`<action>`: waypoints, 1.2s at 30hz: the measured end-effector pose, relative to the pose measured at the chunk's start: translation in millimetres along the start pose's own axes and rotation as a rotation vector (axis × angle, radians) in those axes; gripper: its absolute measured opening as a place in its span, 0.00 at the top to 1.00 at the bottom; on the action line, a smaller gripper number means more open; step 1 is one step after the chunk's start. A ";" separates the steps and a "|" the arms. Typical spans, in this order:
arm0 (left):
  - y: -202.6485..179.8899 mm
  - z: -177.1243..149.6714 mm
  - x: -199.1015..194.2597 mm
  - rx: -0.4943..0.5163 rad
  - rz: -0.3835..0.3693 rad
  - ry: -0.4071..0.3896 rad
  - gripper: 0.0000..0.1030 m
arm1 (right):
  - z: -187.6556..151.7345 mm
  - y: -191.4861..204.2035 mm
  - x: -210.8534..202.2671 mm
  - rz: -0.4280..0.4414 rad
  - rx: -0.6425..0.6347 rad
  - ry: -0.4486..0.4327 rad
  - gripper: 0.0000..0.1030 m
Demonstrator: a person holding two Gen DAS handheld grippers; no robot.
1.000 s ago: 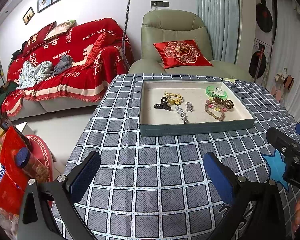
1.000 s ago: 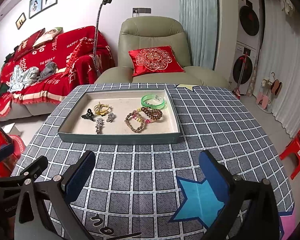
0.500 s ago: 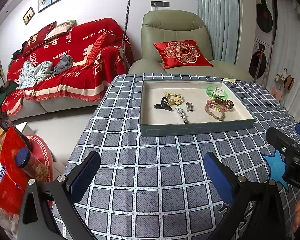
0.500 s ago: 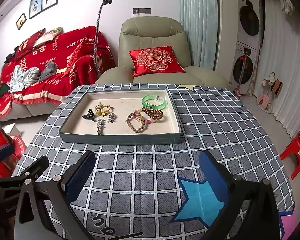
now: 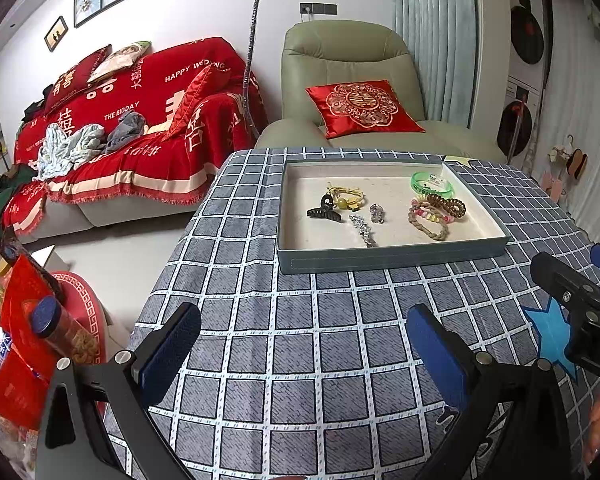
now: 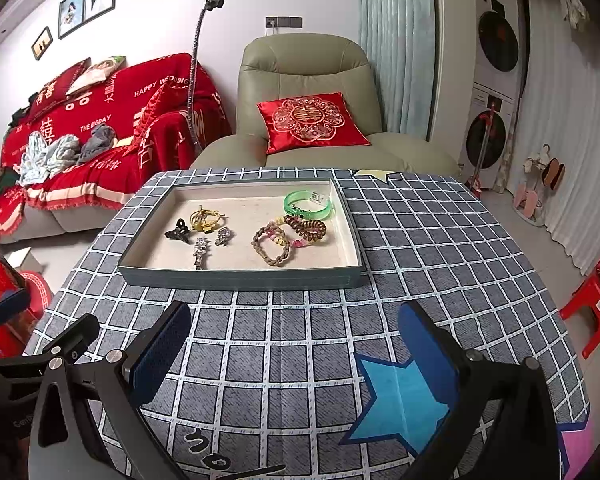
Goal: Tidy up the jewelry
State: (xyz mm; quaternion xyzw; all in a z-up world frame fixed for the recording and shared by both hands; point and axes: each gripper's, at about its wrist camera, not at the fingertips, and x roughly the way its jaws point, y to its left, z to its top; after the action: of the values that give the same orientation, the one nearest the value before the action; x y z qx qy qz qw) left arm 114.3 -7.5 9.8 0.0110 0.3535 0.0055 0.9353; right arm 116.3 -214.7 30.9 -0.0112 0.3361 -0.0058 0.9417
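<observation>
A shallow grey-green tray point(image 5: 392, 258) point(image 6: 236, 278) sits on the checked tablecloth beyond both grippers. Inside lie a black claw clip point(image 5: 324, 212) point(image 6: 178, 232), a yellow hair tie point(image 5: 346, 196) point(image 6: 206, 218), two silver clips point(image 5: 364, 230) point(image 6: 201, 251), a braided brown bracelet point(image 5: 426, 224) point(image 6: 270, 246), a brown coil tie point(image 5: 446, 205) point(image 6: 306, 227) and a green bangle point(image 5: 432, 185) point(image 6: 308, 204). My left gripper point(image 5: 304, 350) stands open over the cloth, holding nothing. My right gripper point(image 6: 296, 346) is open too, and empty.
A blue star sticker point(image 6: 400, 398) lies on the cloth under the right gripper. Behind the table stand a beige armchair point(image 6: 308, 92) with a red cushion and a red-covered sofa point(image 5: 132, 128). Red bags and a jar point(image 5: 56, 332) crowd the floor left; a red stool point(image 6: 594, 300) stands right.
Both grippers have edged very slightly nearer the tray; the jewellery has not moved.
</observation>
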 end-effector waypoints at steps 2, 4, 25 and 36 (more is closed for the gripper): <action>0.0 0.1 0.0 0.000 -0.001 0.001 0.00 | -0.2 -0.4 0.3 0.000 0.001 0.001 0.00; -0.1 0.0 0.0 0.000 0.000 0.001 0.00 | -0.1 -0.2 0.2 0.001 0.000 0.000 0.00; -0.7 -0.6 0.5 -0.005 -0.009 0.007 0.00 | 0.2 0.5 -0.6 0.003 0.000 0.003 0.00; -0.7 -0.8 1.2 0.000 -0.014 0.008 0.00 | 0.3 0.0 -0.3 0.003 0.000 0.003 0.00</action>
State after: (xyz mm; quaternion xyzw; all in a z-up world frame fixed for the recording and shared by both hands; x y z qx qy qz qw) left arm 114.7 -8.2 8.4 0.0086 0.3574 -0.0010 0.9339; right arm 116.2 -214.7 31.3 -0.0106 0.3374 -0.0044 0.9413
